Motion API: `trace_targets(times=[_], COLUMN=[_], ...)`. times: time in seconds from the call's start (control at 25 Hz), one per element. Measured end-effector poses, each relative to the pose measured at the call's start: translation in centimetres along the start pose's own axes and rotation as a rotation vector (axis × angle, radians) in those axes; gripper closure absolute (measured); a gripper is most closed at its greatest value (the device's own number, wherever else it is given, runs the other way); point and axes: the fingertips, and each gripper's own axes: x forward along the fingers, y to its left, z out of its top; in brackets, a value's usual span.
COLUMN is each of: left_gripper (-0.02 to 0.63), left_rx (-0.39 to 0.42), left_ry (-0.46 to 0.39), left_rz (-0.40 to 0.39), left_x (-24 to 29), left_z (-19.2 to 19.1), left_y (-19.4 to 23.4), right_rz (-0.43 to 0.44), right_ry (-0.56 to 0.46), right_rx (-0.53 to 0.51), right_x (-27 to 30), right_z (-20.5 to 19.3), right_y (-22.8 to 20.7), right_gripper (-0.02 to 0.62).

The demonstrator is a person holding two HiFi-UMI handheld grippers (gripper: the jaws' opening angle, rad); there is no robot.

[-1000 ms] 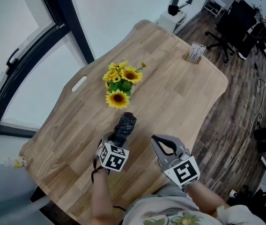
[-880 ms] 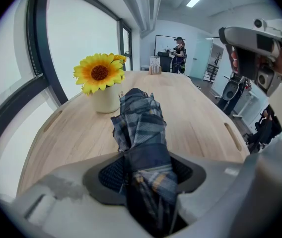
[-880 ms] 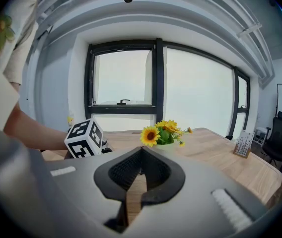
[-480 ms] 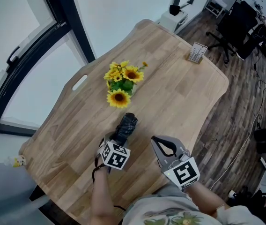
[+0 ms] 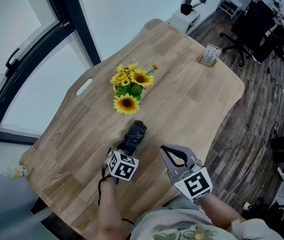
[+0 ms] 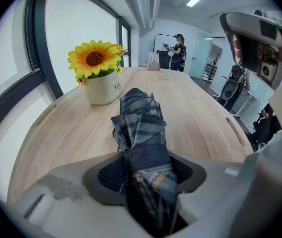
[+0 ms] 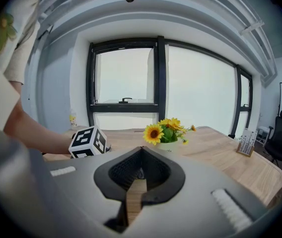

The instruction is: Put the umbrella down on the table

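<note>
L gripper (image 5: pixel 126 150) clamps umbrella (image 5: pixel 135 132) over table (image 5: pixel 182 84); R gripper (image 5: pixel 166 150) closed, empty, nr edge.

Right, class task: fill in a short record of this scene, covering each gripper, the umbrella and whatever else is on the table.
left gripper: shut on the folded umbrella
right gripper: shut, nothing between its jaws
umbrella direction: tip points toward the sunflower pot
umbrella contact: cannot tell whether it touches the table
also on table: small card stand at the far end
task step: umbrella not yet released
</note>
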Motion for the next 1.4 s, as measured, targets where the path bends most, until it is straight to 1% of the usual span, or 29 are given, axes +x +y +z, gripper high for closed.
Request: trace_targets(times=[0.2,0.36,0.52,0.72,0.8,1.0,1.4], left_gripper=[0.36,0.35,0.347,0.302,0.289,0.268,0.268], left_rx=[-0.009,-0.033,-0.031,-0.018,-0.025,-0.059,-0.04], left_ry=[-0.01,-0.004,-0.003,0.005,0.009,-0.007,-0.098], left_rz=[-0.007,-0.034,-0.047,-0.056,-0.056,-0.019,0.065], left_x=[0.2,0.4,0.4,0.6,0.6,0.1,-3.9], left_z=[-0.1,-0.2,-0.3,-0.3,-0.4,0.1,3.1], left_y=[-0.1,-0.2,-0.4,-0.9,-0.8,-0.1,0.6], right_rz=[0.007,0.015,0.021,0.022,0.023,0.022,0.027], right_ry=[0.006,0.007,0.006,0.003,0.003,-0.013,-0.043], right_rx=[-0.001,-0.004,-0.006,-0.01,-0.013,-0.014,-0.037], right_x=[0.2,0.4,0.6,0.5,0.4,-0.1,-1.5], right_z=[-0.1,0.0,0.0,0.0,0.0,0.5,1.4], right_y=[0.1,0.3,0.5,0.5,0.6,0.7,1.3], right_gripper=[0.595,0.595,0.595,0.595,0.595,0.595,0.595])
